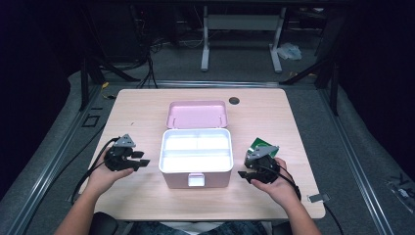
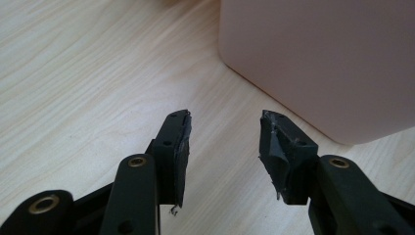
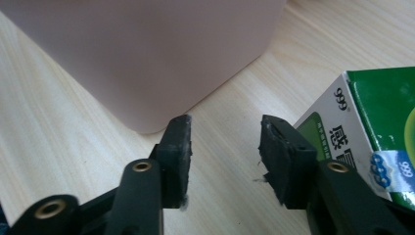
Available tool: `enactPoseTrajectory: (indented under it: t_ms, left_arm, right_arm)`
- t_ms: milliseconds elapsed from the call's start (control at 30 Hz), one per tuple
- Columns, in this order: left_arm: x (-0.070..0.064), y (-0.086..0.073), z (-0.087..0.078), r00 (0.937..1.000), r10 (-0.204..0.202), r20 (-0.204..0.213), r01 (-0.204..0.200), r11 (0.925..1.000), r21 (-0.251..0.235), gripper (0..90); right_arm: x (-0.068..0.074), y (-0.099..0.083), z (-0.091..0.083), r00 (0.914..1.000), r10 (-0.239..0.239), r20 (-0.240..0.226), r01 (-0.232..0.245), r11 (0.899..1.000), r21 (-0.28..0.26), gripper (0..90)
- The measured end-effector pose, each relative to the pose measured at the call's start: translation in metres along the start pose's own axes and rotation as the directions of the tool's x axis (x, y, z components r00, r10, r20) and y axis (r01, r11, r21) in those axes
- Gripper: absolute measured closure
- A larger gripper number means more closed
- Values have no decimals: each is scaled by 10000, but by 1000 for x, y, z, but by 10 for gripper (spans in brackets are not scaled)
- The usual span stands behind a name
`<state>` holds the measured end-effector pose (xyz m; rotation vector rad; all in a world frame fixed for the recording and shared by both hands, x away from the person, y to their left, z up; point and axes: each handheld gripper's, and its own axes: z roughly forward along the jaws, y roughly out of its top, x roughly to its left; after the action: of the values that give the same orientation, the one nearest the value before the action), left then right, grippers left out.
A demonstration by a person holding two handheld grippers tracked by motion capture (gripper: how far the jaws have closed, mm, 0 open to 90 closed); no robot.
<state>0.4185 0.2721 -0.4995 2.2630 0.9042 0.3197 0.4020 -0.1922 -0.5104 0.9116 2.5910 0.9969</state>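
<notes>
Both tools stand apart and empty: the right tool [image 1: 250, 176] sits just at 6 o'clock of the green medicine box [image 3: 372, 127], beside the open pink case [image 1: 195, 161]; a careless reach could likely shove the box away, the left tool [image 1: 139, 164] idle

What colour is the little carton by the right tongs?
Green and white carton, clearest in the right gripper view.

at the right edge of the right gripper view, a green-and-white medicine box [image 3: 364, 142] carries "999" in black on its white face, chinese characters beneath it, and a small blue-and-white "999" seal near the lower right corner.
</notes>
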Motion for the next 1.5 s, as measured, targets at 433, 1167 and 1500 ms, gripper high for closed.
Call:
enactPoseTrajectory:
  t_ms: [433, 1167, 1500]
  left_arm:
    - [-5, 4, -5, 9993, 170, 341, -166, 9998, -107, 581]
    - [-12, 14, -20, 9992, 321, 237, -316, 9993, -202, 579]
    - [-20, 34, -33, 9935, 935, 649, -921, 9955, -238, 638]
  right_arm:
    - [3, 1, -1, 9998, -160, -142, 159, 9998, -85, 585]
    - [2, 1, -3, 10000, -22, -51, 19, 9987, -506, 548]
    - [1, 1, -4, 10000, -6, -41, 3, 9986, -523, 549]
